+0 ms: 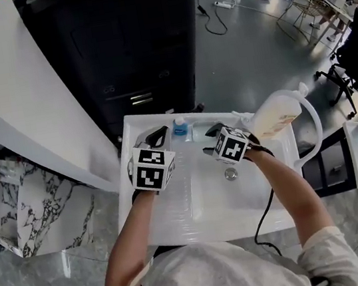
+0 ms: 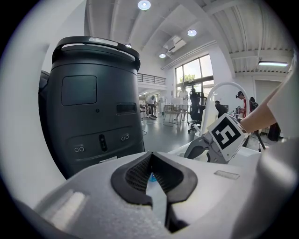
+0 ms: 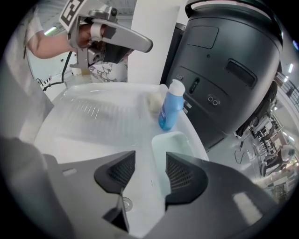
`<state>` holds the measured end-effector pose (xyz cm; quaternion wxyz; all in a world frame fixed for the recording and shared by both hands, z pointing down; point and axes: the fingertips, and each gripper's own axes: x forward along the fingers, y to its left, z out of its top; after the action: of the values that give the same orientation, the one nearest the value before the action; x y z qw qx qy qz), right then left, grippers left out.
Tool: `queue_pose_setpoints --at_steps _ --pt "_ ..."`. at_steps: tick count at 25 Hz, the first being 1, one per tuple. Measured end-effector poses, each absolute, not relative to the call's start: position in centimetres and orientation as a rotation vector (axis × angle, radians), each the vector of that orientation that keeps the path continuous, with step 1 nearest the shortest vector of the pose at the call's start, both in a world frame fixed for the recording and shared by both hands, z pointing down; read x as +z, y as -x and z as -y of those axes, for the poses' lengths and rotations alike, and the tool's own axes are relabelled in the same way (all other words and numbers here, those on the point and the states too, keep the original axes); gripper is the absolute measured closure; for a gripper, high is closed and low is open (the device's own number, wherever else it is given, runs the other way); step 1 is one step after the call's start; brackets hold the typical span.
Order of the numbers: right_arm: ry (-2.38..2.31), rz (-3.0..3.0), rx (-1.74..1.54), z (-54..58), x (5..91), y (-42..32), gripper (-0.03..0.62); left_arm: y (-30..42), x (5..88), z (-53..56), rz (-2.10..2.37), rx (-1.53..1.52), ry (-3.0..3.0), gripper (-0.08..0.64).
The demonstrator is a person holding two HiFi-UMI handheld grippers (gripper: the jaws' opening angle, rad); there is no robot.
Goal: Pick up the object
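Observation:
A blue bottle [image 1: 180, 130] with a white cap stands at the back rim of the white sink [image 1: 176, 207]. In the right gripper view the blue bottle [image 3: 169, 110] rises beyond my jaws, with a pale sponge-like lump [image 3: 153, 100] beside it. My right gripper [image 3: 150, 170] is open and empty, pointing down into the basin [image 3: 93, 126] short of the bottle. My left gripper [image 1: 153, 137] hovers left of the bottle; its jaw tips touch, and the bottle [image 2: 152, 177] peeks through the gap below them. The right gripper [image 1: 211, 139] hangs just right of the bottle.
A large black machine [image 1: 130, 45] stands right behind the sink. A white arched faucet [image 1: 312, 121] and a beige container [image 1: 273, 117] sit at the sink's right end. A drain [image 1: 230, 174] lies in the basin, and a small recessed tray [image 3: 173, 142] lies near the bottle.

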<state>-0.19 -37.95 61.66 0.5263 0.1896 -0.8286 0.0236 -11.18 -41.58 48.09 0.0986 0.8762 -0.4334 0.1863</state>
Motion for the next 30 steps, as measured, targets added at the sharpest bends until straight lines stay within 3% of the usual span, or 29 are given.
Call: queue_pose_setpoints --at_steps 14,20,30 --pt "-0.379 1.948 0.066 38.3 64.0 0.0 0.439 13.1 48.6 41.4 1.364 0.567 -2.534 0.561" --pt "-0.366 1.935 0.055 38.4 64.4 0.0 0.507 13.4 48.8 41.3 1.376 0.572 -2.522 0.561" --pt "-0.354 1.921 0.044 38.6 64.7 -0.5 0.560 13.6 49.2 41.4 1.385 0.579 -2.504 0.561"
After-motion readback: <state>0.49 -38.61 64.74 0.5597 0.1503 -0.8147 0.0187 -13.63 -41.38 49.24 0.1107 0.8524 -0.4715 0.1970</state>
